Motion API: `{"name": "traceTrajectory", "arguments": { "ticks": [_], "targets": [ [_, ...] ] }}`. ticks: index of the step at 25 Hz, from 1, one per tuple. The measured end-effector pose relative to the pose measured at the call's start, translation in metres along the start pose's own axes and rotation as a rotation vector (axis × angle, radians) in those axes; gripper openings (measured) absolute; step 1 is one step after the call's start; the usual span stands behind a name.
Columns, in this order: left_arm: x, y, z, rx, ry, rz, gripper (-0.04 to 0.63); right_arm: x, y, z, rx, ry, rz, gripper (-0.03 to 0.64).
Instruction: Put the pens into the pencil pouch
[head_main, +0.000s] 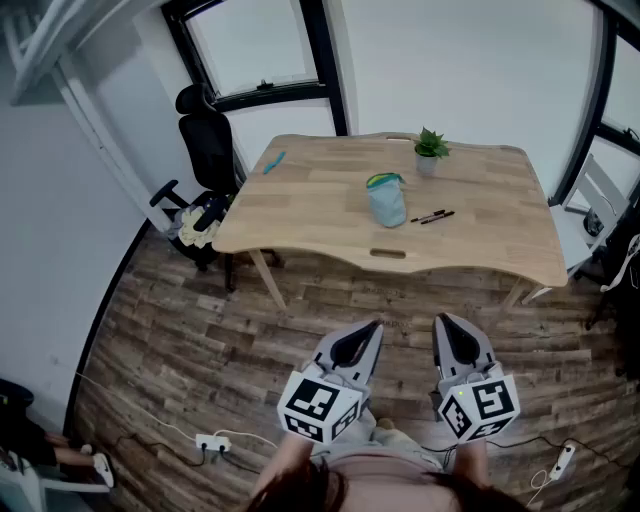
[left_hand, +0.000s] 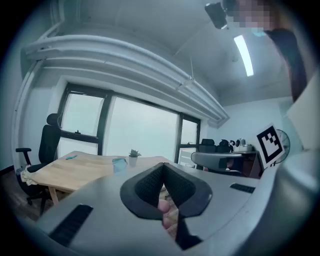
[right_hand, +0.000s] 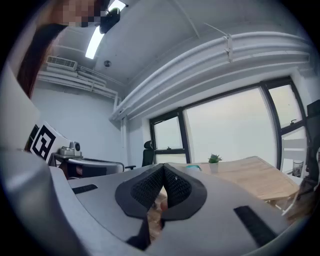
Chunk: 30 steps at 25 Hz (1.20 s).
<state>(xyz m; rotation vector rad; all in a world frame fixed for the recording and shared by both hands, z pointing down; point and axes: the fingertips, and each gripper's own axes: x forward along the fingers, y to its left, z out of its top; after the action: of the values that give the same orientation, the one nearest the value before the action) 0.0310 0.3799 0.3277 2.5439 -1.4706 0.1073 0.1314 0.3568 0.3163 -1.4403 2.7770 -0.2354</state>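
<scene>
A light blue pencil pouch (head_main: 387, 200) stands upright near the middle of the wooden table (head_main: 320, 225). Two dark pens (head_main: 432, 216) lie just right of it. A teal pen (head_main: 274, 162) lies at the table's far left corner. My left gripper (head_main: 372, 327) and right gripper (head_main: 441, 320) are both shut and empty, held side by side over the floor, well short of the table. In the left gripper view the pouch (left_hand: 119, 164) shows far off beyond the shut jaws (left_hand: 162, 172). The right gripper view shows the table (right_hand: 250, 172) beyond the shut jaws (right_hand: 163, 172).
A small potted plant (head_main: 430, 150) stands at the table's far edge. A black office chair (head_main: 205, 150) sits left of the table, a white chair (head_main: 590, 215) at the right. Cables and a power strip (head_main: 212, 441) lie on the wooden floor.
</scene>
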Motion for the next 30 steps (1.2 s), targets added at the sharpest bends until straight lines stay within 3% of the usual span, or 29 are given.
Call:
{"name": "traceTrajectory", "arguments": {
  "ticks": [30],
  "targets": [
    [0.022, 0.115, 0.020, 0.012, -0.010, -0.118, 0.002, 0.102, 0.014, 0.010, 0.088, -0.072, -0.162, 0.000]
  ]
}}
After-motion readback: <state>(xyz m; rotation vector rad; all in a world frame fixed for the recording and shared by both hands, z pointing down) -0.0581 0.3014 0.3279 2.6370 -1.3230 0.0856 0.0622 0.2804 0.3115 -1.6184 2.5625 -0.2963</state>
